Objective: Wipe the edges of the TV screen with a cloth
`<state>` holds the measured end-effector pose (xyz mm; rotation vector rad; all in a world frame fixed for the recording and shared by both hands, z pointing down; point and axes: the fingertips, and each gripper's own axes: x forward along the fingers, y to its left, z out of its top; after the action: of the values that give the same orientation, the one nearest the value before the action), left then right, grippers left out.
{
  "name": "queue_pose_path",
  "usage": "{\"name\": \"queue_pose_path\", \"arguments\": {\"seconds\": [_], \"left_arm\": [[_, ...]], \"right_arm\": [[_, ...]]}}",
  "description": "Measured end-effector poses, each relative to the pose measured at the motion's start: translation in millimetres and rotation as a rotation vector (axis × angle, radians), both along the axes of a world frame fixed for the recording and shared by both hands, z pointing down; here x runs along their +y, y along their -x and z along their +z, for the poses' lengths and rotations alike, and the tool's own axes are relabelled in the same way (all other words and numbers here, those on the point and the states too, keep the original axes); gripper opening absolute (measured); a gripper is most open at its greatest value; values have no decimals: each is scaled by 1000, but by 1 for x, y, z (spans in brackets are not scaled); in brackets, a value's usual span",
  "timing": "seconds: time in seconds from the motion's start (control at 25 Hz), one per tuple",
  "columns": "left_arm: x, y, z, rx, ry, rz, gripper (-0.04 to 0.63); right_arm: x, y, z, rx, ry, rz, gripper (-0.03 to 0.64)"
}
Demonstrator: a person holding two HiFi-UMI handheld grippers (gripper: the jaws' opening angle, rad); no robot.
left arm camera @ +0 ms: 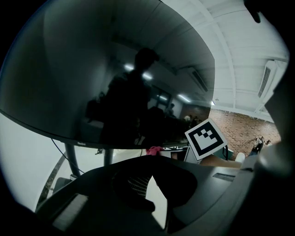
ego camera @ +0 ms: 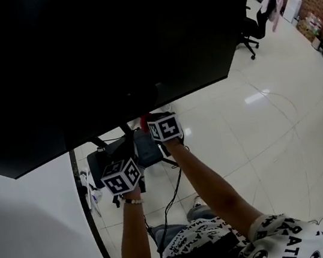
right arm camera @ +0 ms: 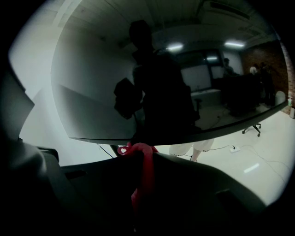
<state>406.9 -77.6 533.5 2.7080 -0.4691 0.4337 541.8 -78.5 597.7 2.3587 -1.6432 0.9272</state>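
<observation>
Forearms: both are extended forward from the bottom of the head view; the right forearm (ego camera: 210, 187) is reached further toward the screen than the left.
Right gripper (right arm camera: 142, 159): the jaws are pressed together on a red cloth (right arm camera: 144, 173), and a fold of it is bunched above the jaw tips.
Left gripper (left arm camera: 154, 186): the jaws are spread, with only pale floor seen through the gap. Nothing is held.
TV screen (ego camera: 105, 43): a large dark panel is carried on a stand (ego camera: 99, 143) and fills the upper part of the head view, in front of and above both grippers.
Lower edge (right arm camera: 193, 137): its long axis is run left to right across both gripper views.
Key relation: the cloth is placed directly under the lower edge, near the stand. Contact cannot be confirmed.
Nearer hand: the right gripper is judged nearer to the edge; the left is kept lower and to the left.
Next move (judgement): the cloth is to be raised against the edge and drawn along its long axis.
Risk (judgement): the panel may be rocked on its stand if pressed hard.
</observation>
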Motion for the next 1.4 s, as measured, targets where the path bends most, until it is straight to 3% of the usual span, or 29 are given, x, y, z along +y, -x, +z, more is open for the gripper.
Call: {"name": "queue_pose_path", "arguments": {"seconds": [0.36, 0.8, 1.4], "left_arm": [[34, -38, 14, -34, 49, 92, 6], [61, -80, 18, -37, 37, 220, 5], [134, -176, 4, 1, 38, 232, 5]], "right_arm": [[43, -46, -7, -16, -20, 81, 54], [98, -112, -13, 48, 29, 238, 54], [204, -228, -14, 75, 65, 284, 54]]}}
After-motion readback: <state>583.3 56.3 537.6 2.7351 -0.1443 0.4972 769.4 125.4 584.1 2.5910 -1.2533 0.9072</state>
